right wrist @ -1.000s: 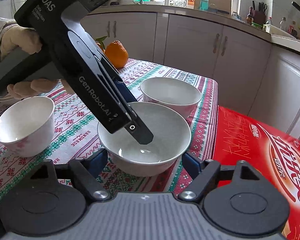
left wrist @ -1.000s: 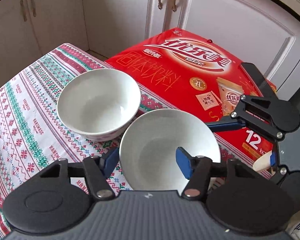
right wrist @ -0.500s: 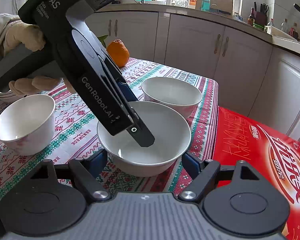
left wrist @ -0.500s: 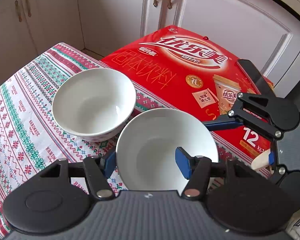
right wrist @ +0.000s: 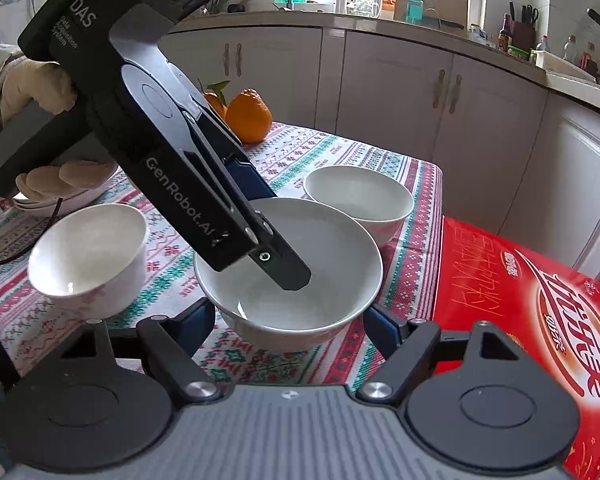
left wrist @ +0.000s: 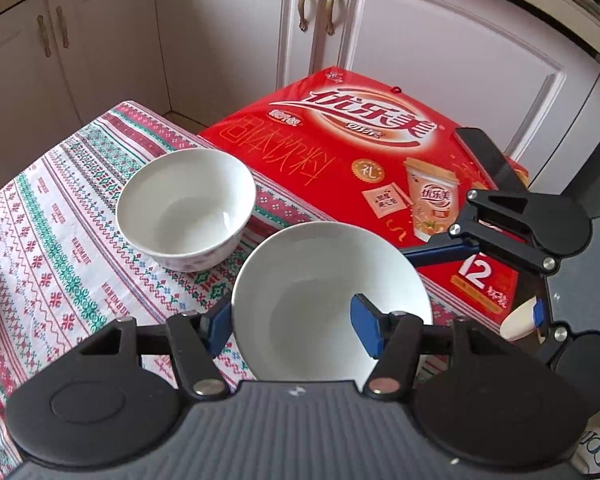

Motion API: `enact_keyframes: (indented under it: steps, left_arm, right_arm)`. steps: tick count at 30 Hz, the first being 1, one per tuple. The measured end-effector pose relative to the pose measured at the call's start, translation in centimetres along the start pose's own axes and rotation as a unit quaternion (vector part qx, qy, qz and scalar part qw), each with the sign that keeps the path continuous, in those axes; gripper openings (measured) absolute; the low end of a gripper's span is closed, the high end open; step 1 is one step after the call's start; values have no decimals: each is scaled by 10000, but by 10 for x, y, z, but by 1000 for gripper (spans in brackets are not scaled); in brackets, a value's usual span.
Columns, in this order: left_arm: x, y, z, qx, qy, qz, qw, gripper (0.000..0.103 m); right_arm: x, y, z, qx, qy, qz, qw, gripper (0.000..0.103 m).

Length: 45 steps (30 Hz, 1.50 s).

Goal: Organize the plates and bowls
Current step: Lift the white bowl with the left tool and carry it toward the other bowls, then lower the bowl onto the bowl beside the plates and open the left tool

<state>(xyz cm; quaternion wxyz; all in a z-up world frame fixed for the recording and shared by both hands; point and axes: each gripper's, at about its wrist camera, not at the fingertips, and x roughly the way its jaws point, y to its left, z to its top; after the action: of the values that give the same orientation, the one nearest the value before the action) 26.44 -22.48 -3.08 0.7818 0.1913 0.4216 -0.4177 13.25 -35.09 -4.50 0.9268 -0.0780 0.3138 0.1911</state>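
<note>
- My left gripper straddles the rim of the near bowl, one finger inside.
- A second bowl sits beyond it, on the tablecloth.
- The box lies right of both.
- A third bowl stands left, oranges behind.

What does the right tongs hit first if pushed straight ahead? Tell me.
The near wall of the wide white bowl, which sits just ahead between the open fingers of the right tongs. The left tongs already reaches into that bowl; the exact gap is unclear.
</note>
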Motion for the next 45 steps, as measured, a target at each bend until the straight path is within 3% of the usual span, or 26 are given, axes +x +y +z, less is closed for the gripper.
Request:
enact_keyframes:
  steps: [18, 35, 45]
  left_arm:
    - [-71, -3, -38, -204, -430, 286, 9985, 61]
    - [-115, 23, -85, -680, -685, 549, 9938, 61]
    - [-119, 36, -106, -866, -637, 545, 9927, 61]
  right_arm:
    - [-30, 55, 23, -350, -138, 190, 9991, 85]
    - [-15, 105, 45, -753, -88, 527, 9957, 85]
    - [-3, 126, 47, -807, 70, 659, 9945, 85]
